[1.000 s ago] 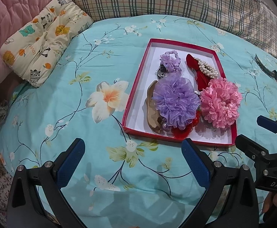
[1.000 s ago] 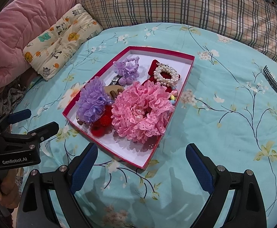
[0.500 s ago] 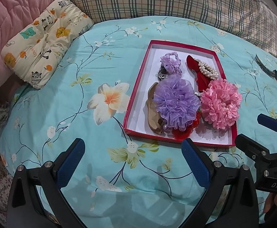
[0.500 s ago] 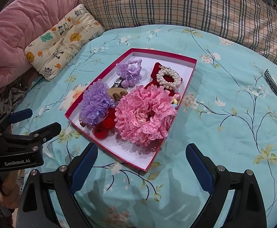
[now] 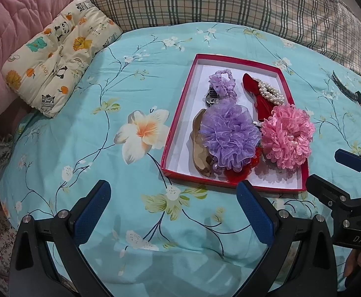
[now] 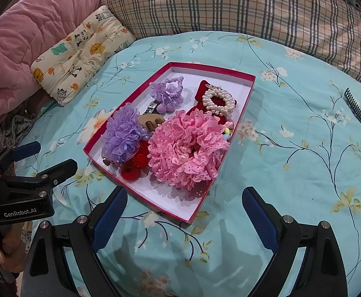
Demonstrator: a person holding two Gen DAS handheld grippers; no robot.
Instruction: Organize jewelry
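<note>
A red tray with a white floor lies on the teal floral bedspread. It holds a big purple scrunchie, a big pink scrunchie, a small purple scrunchie, a pearl bracelet on a red bow, a brown hair clip and a red scrunchie. My left gripper is open and empty, short of the tray's near edge. My right gripper is open and empty, at the tray's near corner.
A black comb lies on the bedspread to the right of the tray. A cartoon-print pillow, a pink quilt and a plaid pillow line the far side. Bare bedspread lies left of the tray.
Both grippers have drawn back slightly; the tray sits a little farther up in both views. Both stay open and nothing in the tray has moved.
</note>
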